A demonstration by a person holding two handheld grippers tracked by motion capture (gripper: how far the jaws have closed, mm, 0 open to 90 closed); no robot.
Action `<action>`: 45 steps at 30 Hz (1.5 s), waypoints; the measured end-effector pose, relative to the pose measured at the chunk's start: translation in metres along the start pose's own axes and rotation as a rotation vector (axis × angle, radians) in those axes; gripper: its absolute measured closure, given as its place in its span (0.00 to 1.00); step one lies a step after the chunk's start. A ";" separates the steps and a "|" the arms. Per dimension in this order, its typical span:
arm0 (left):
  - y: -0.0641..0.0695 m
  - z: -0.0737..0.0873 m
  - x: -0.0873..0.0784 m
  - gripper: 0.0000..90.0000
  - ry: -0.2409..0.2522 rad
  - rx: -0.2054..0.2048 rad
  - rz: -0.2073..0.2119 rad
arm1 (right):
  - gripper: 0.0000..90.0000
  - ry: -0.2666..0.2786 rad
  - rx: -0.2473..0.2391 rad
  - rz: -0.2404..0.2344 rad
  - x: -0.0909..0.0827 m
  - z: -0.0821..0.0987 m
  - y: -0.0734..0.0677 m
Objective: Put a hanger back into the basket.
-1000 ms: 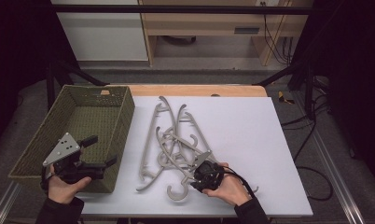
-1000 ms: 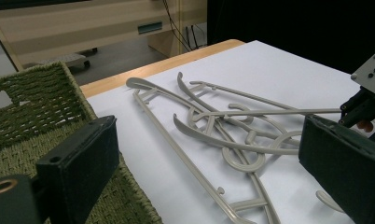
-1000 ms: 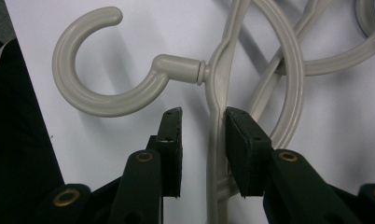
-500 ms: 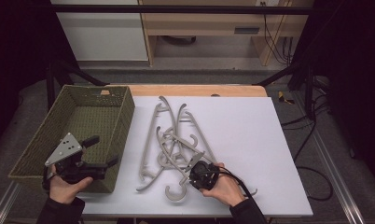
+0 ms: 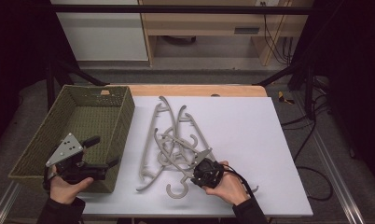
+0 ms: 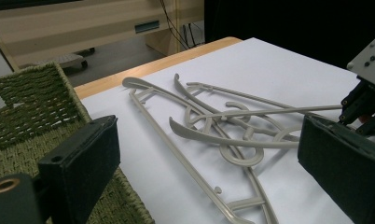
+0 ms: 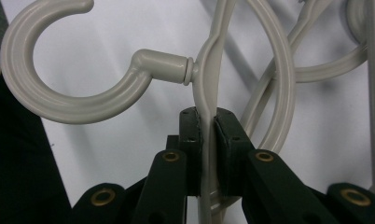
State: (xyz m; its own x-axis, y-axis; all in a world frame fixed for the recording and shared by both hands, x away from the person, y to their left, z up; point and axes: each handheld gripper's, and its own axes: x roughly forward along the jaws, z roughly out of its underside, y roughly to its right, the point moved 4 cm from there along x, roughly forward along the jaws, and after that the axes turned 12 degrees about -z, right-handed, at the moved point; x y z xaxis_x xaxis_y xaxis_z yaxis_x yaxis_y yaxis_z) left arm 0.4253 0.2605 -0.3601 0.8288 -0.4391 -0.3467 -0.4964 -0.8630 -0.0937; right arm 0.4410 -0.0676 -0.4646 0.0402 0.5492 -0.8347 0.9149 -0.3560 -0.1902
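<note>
Table: a white tabletop [image 5: 269,140] fills the centre of the high view, with a strip of bare wood [image 5: 195,90] along its far edge.

Basket: a green woven basket [image 5: 113,112] sits at the left edge of the table, in the left-centre of the high view; its rim and wall also take the left side of the left gripper view [image 6: 31,107].

Hangers: a tangle of grey plastic clothes hangers [image 5: 174,140] lies on the white surface just right of the basket, their arms crossing and their hooks looped through one another (how many there are I cannot tell). In the left gripper view the same pile [image 6: 223,126] spreads across the middle of the frame.

Gripped hanger: the hanger [image 7: 209,84] nearest the bottom of the high view has its hook [image 5: 176,190] curling toward the table's near edge; in the right gripper view that hook [image 7: 59,88] arcs across the upper left.

Right gripper: the right gripper [image 5: 202,171], in the lower centre of the high view, has its jaws closed tight on this hanger's thin body, just below the collar where the hook joins (seen plainly in the right gripper view [image 7: 208,140]).

Left gripper: the left gripper [image 5: 101,151] hovers at the lower left of the high view, over the basket's near right corner; its jaws stand wide apart and hold nothing.

Hands: the left hand [image 5: 66,186] and right hand [image 5: 230,186] enter from the bottom edge.
</note>
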 end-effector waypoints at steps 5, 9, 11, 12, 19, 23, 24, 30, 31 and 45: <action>0.003 -0.001 0.000 0.06 0.002 0.012 0.007 | 0.91 0.024 0.000 -0.028 -0.012 0.001 -0.001; 0.006 -0.002 -0.001 0.06 0.005 0.026 0.014 | 0.92 0.063 -0.004 -0.041 -0.025 0.001 -0.004; 0.009 -0.003 -0.001 0.06 0.006 0.034 0.019 | 0.92 0.094 -0.005 -0.050 -0.033 0.000 -0.005; 0.010 -0.004 -0.001 0.06 0.007 0.037 0.021 | 0.92 0.107 -0.006 -0.055 -0.037 0.000 -0.006; 0.028 -0.007 -0.002 0.06 -0.002 0.124 0.055 | 0.92 0.169 -0.049 -0.097 -0.062 0.000 -0.014; 0.046 -0.008 0.000 0.06 -0.024 0.204 0.096 | 0.92 0.181 -0.079 -0.139 -0.071 0.001 -0.020; 0.050 -0.007 0.001 0.07 -0.030 0.226 0.107 | 0.92 0.178 -0.087 -0.157 -0.072 0.001 -0.022; 0.076 -0.003 0.008 0.12 -0.063 0.380 0.130 | 0.92 0.155 -0.142 -0.233 -0.071 0.000 -0.031; 0.079 -0.002 0.009 0.13 -0.066 0.400 0.133 | 0.92 0.148 -0.141 -0.230 -0.071 0.000 -0.033; 0.128 0.018 0.028 0.41 -0.119 0.744 0.192 | 0.91 0.109 -0.193 -0.329 -0.065 -0.003 -0.049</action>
State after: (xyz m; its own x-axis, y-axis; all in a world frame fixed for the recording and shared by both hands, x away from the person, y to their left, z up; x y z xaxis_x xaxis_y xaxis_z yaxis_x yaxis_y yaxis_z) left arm 0.3806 0.1417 -0.3984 0.6981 -0.4978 -0.5146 -0.7063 -0.3608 -0.6091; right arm 0.3953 -0.0833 -0.3994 -0.2349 0.6908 -0.6839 0.9443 -0.0048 -0.3292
